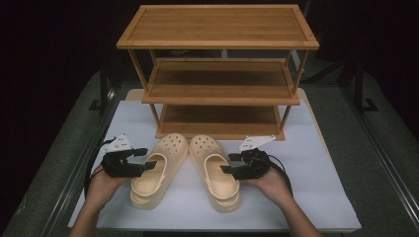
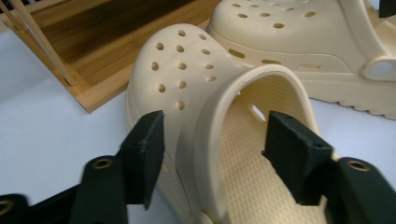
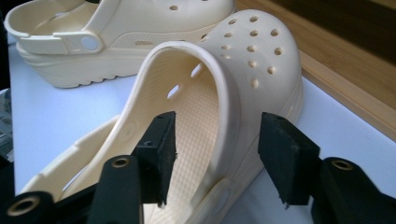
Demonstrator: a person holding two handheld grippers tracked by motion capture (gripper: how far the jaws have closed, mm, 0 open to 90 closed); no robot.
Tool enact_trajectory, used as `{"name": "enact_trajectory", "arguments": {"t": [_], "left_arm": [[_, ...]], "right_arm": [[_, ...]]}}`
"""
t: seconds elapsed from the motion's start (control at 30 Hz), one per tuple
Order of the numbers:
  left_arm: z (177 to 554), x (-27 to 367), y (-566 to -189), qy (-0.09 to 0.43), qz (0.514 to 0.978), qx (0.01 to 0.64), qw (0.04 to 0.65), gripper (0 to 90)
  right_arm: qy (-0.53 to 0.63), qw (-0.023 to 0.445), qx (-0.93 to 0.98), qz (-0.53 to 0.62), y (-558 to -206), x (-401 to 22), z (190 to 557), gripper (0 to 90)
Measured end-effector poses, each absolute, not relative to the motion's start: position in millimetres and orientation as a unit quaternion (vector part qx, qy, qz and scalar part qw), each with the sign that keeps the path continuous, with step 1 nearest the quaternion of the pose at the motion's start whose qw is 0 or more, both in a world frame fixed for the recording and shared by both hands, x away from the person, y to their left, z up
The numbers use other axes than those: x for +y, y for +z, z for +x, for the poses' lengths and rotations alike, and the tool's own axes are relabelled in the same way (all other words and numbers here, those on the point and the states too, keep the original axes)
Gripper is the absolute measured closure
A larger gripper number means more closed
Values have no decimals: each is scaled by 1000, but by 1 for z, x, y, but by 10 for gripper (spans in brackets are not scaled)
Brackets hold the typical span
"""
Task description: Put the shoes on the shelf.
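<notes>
Two cream clogs lie side by side on the white tabletop, toes toward a wooden rack. My left gripper reaches the left clog from its outer side. In the left gripper view my left gripper is open astride the left clog's collar wall, one jaw outside and one inside, with a gap at the inner jaw. My right gripper meets the right clog the same way. In the right gripper view my right gripper is open astride the right clog's wall, gaps on both sides.
A three-tier bamboo shoe rack stands just behind the clogs, its bottom shelf low and close to their toes. Each gripper view shows the other clog beyond. Dark floor surrounds the table.
</notes>
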State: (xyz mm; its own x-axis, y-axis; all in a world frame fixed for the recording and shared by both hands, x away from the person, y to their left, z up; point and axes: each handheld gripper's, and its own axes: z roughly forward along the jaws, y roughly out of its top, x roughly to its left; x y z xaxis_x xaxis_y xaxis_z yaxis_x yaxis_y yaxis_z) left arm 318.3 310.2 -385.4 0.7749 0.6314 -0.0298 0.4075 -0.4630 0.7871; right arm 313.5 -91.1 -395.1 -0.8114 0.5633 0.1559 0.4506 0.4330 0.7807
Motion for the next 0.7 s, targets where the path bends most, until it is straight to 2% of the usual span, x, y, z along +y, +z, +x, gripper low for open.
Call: {"name": "enact_trajectory", "arguments": {"t": [0.3,0.37,0.4,0.53,0.6,0.7], "left_arm": [[325,307,-389,144,847,310,407,542],[325,306,-390,148,848,311,404,581],[326,306,-390,151,848,312,401,621],[325,306,-390,159,848,315,396,647],[324,305,-389,170,849,314,390,700],[322,303,-387,181,850,316,380,729]], "right_arm": [[447,64,837,309,-401,-86,325,567],[446,67,837,310,-402,-85,326,600],[445,75,836,312,-402,-84,327,649],[447,80,835,311,-402,-85,326,678],[448,86,835,308,-401,-84,325,713],[447,93,834,308,-400,-85,324,742]]}}
